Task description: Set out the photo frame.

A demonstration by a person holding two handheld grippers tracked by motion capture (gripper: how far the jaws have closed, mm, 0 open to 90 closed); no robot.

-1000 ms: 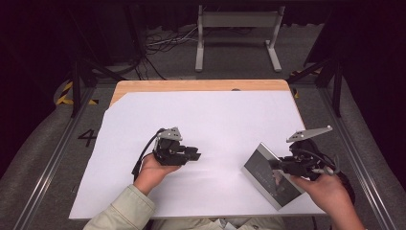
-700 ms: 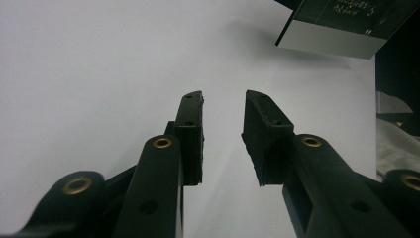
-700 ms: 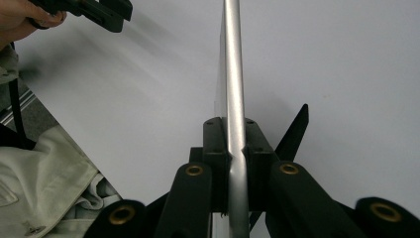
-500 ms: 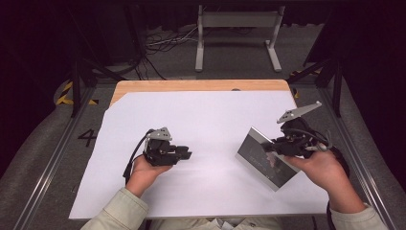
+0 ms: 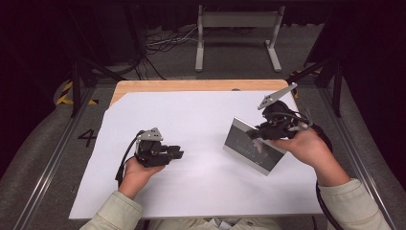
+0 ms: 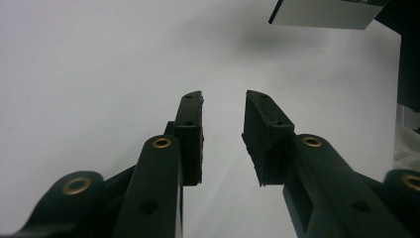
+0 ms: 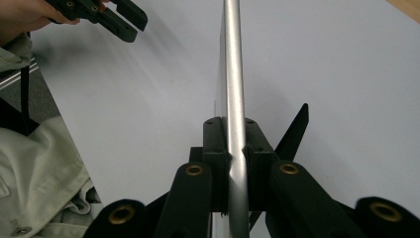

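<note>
Right gripper [image 7: 236,148] clamps the silver frame's [image 5: 249,143] edge — left gripper [image 6: 223,134] apart, empty.

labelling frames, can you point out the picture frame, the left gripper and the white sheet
picture frame [image 5: 249,143]: high view, on its dark glass face.
left gripper [image 6: 224,119]: left gripper view, midway between its fingertips.
white sheet [image 5: 191,115]: high view, on a bare part near its middle.
</note>
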